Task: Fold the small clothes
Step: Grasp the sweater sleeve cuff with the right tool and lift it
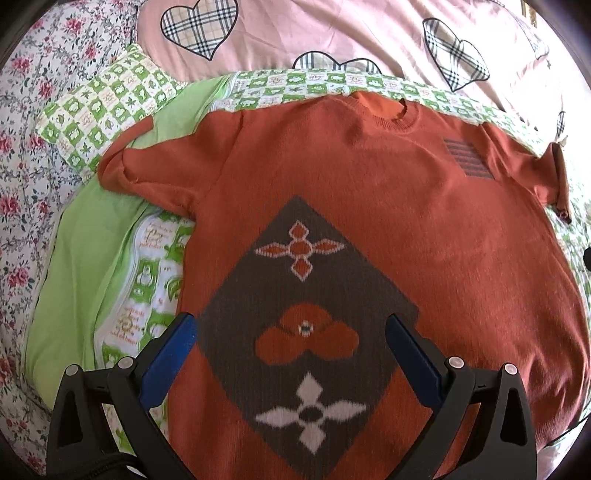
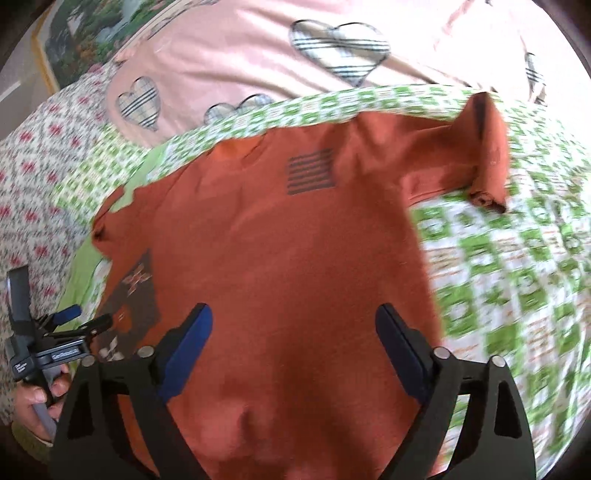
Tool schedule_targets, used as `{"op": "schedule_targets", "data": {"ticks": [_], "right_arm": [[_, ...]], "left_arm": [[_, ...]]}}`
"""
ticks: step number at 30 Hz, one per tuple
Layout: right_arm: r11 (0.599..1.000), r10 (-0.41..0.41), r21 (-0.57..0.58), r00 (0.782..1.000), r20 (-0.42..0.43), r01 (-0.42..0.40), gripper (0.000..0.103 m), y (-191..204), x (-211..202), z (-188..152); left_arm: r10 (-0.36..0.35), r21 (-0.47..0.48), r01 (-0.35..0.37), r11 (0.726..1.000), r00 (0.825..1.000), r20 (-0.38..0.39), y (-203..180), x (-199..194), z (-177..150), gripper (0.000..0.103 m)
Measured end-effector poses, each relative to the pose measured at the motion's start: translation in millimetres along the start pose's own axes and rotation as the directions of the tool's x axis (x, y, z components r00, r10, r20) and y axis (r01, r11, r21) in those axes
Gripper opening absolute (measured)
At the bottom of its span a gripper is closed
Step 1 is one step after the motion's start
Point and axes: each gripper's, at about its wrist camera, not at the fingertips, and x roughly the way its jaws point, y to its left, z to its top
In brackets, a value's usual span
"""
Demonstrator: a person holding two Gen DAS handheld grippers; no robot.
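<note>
An orange knit sweater (image 1: 388, 206) lies flat, front up, on a green patterned sheet, neck away from me. It has a brown diamond with flower motifs (image 1: 303, 314) and a grey striped patch (image 1: 467, 158). Both short sleeves stick out sideways. My left gripper (image 1: 291, 325) is open and empty above the diamond, over the lower left part. My right gripper (image 2: 293, 317) is open and empty above the sweater's (image 2: 280, 236) plain lower right part; this view is motion-blurred. The left gripper (image 2: 85, 319) also shows at the far left of the right wrist view, held in a hand.
The green checked sheet (image 2: 509, 280) spreads to the right of the sweater. A green checked pillow (image 1: 103, 107) lies at the upper left. A pink quilt with plaid hearts (image 1: 303, 33) lies behind the neck. A floral sheet (image 1: 22, 177) covers the left side.
</note>
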Motion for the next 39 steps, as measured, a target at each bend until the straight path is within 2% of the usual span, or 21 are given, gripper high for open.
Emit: {"op": "schedule_targets", "data": {"ticks": [8, 13, 19, 21, 23, 24, 25, 28, 31, 35, 39], "right_arm": [[0.978, -0.151, 0.146, 0.988, 0.028, 0.146, 0.062, -91, 7, 44], [0.957, -0.205, 0.221, 0.978, 0.044, 0.191, 0.051, -138, 18, 73], [0.94, -0.251, 0.244, 0.968, 0.015, 0.24, 0.051, -171, 43, 95], [0.937, -0.241, 0.259, 0.971, -0.002, 0.233, 0.051, -178, 52, 95], [0.943, -0.224, 0.25, 0.975, -0.01, 0.219, 0.031, -182, 58, 96], [0.946, -0.218, 0.246, 0.976, -0.003, 0.211, 0.013, -182, 57, 96], [0.95, -0.214, 0.238, 0.977, 0.021, 0.203, 0.01, -178, 51, 97], [0.966, -0.203, 0.18, 0.975, 0.089, 0.185, 0.01, -151, 30, 105], [0.984, -0.152, 0.11, 0.981, 0.119, 0.139, 0.01, -117, 19, 116], [1.0, -0.013, -0.015, 0.994, 0.112, 0.015, 0.01, -48, 22, 133], [0.985, 0.129, -0.124, 0.99, 0.049, -0.122, 0.01, 22, 42, 138]], "left_arm": [[-0.001, 0.01, 0.001, 1.0, 0.999, 0.034, -4, 8, 27, 0.102], [-0.001, 0.015, 0.001, 1.0, 1.0, 0.026, -10, 19, 39, 0.102], [-0.007, 0.035, 0.007, 0.999, 1.0, 0.013, -23, 32, 48, 0.102], [-0.008, 0.042, 0.007, 0.999, 1.0, 0.007, -26, 36, 51, 0.102], [-0.006, 0.045, 0.005, 0.999, 1.0, 0.005, -28, 40, 54, 0.102], [-0.005, 0.044, 0.005, 0.999, 1.0, 0.004, -28, 42, 55, 0.102], [-0.006, 0.042, 0.006, 0.999, 1.0, 0.003, -28, 44, 57, 0.102], [-0.018, 0.03, 0.018, 0.999, 1.0, 0.003, -26, 47, 59, 0.102], [-0.036, 0.022, 0.036, 0.999, 0.999, 0.01, -23, 45, 59, 0.102], [-0.061, 0.01, 0.061, 0.998, 0.998, 0.024, -18, 38, 56, 0.102], [-0.084, -0.007, 0.084, 0.996, 0.996, 0.033, -5, 32, 50, 0.102]]}}
